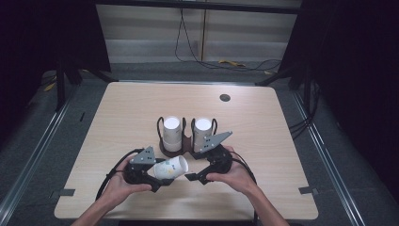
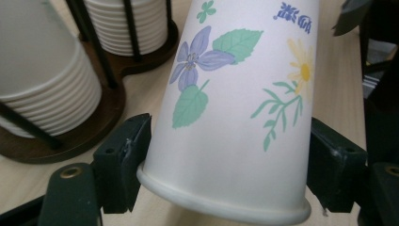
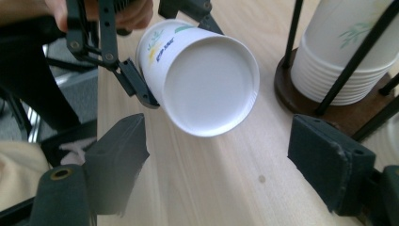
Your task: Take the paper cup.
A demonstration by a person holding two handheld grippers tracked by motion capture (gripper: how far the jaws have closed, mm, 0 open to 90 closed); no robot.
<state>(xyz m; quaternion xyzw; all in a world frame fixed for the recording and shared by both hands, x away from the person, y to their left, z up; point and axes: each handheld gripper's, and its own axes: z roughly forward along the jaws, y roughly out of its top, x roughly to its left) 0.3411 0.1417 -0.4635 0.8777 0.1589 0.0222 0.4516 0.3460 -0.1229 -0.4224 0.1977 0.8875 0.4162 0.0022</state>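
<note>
Left gripper pinches a paper cup near its rim, one jaw on each side of the wall; the cup lies tilted above the surface, base toward the right gripper. Right jaws stand spread, nothing between them, aimed at the cup's base from just beside it.

Risks, as judged:
- Thin paper wall; a harder squeeze by the left jaws would likely dent or oval the rim.
- If the right jaws close on the base off-centre, the cup could twist out of the left hold and drop.
- The two grippers are near each other; a jaw-to-jaw knock seems possible.

Farther off: a dark holder with two stacks of cups, left stack and right stack, fenced by black wire uprights. The right gripper sits just before the right stack, so those uprights could snag it or the cup on any forward move. Beyond, a round grommet at the surface's far edge.
</note>
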